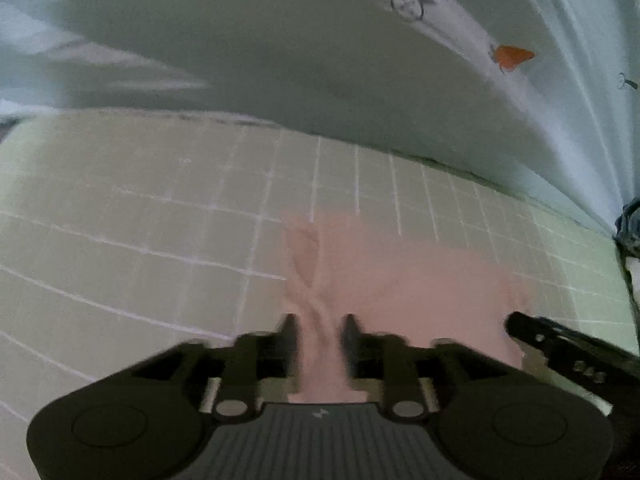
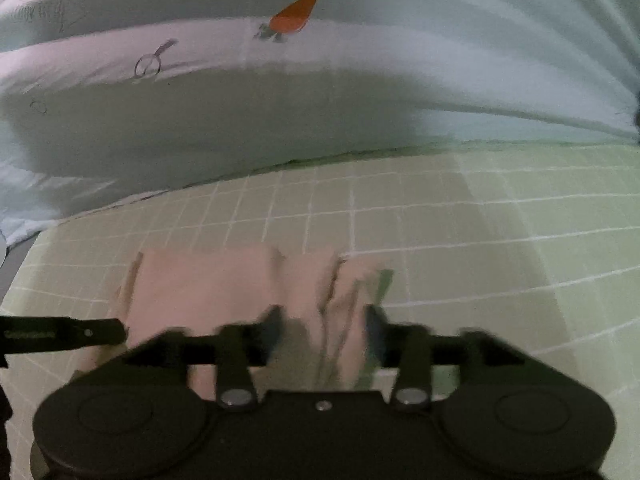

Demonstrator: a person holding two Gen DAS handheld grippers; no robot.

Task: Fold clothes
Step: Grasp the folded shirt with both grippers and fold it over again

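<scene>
Your left gripper [image 1: 319, 334] sits w/ fingers a narrow gap apart, and a twisted ridge of the pink garment [image 1: 384, 280] runs straight up between them. Frame is blurred, so you can't tell if the pads are actually pinching the cloth or just straddling it. Rest of the garment spreads ahead and off to the right of that tool, lying on the green grid mat [image 1: 140, 208]. At the tool's far right, the tip of your other gripper pokes in over the garment's right edge.

Your right gripper [image 2: 325, 328] has fingers set wider, and a bunched, creased section of the pink garment [image 2: 208, 292] lies in the gap btwn them. Again too smeared to say whether it's gripped. Flatter part of the cloth sits ahead and to the left of this tool; the grid mat [image 2: 500, 220] is bare to its right. The left tool's finger tip shows at far left, touching or just over the garment's edge.

Beyond both tools, past the mat's far edge, hangs a pale white/blue sheet [image 2: 360, 100] w/ a printed orange carrot [image 2: 294, 14] and small line drawings.
</scene>
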